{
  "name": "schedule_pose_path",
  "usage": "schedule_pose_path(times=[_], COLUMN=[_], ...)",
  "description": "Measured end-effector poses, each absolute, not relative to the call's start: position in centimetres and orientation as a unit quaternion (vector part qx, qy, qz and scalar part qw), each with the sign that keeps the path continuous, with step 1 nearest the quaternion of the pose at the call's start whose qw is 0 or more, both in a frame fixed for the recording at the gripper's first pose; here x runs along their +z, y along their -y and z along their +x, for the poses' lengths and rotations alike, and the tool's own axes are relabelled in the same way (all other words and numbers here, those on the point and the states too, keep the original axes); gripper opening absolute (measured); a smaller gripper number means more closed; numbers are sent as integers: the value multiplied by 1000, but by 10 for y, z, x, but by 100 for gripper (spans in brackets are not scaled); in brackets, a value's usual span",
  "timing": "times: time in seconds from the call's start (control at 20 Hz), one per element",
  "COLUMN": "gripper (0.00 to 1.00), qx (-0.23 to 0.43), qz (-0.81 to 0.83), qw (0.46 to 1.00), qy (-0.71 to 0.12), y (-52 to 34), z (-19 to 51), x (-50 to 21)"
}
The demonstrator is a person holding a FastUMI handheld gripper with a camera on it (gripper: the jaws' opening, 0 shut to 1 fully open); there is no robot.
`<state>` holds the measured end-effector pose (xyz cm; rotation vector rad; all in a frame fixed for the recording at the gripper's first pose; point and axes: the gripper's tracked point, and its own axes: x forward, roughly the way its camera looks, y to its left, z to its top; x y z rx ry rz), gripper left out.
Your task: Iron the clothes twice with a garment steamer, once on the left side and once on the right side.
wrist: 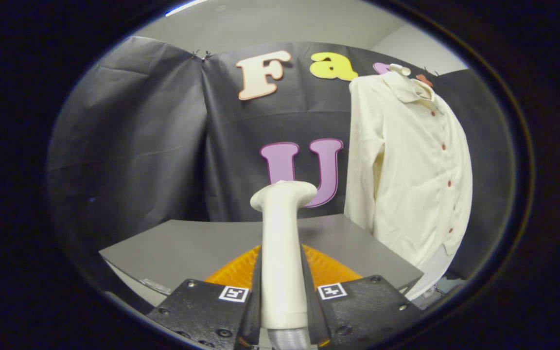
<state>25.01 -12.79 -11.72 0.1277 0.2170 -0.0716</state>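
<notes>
Cream-white and smooth, the garment steamer (282, 253) stands upright between the two fingers of your gripper (284, 291). Both fingers press against the sides of its handle, so your gripper is closed on the steamer and holding it. The handle rises straight up from between the fingers and widens at the top into a flat head (285, 192) that tips slightly away from you, toward the booth's dark cloth wall (129, 146). At the base of the handle, low between the fingers, a short piece of ribbed grey hose (287, 338) shows.

Beyond the fingers lies a grey table (187, 248), and an orange ridged mat (328, 267) sits on it just behind the steamer's handle, showing on both sides of it.

Your target, a cream long-sleeved shirt (406, 160), hangs up to the right of the steamer and farther away, in front of the cloth wall. It has a collar at the top and a row of small dark red buttons (449, 183) running down its front. Its lower hem hangs past the table's far right edge. The steamer's head is well apart from the shirt, not touching it, and sits lower than the collar, roughly level with the shirt's lower half.
</notes>
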Motion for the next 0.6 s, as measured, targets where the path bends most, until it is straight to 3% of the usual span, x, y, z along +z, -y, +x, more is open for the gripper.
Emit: schedule_pose_path(times=[0.6], gripper=[37], qx=[-43], qz=[37], qw=[998], qy=[-25], y=[225], z=[191], x=[-38])
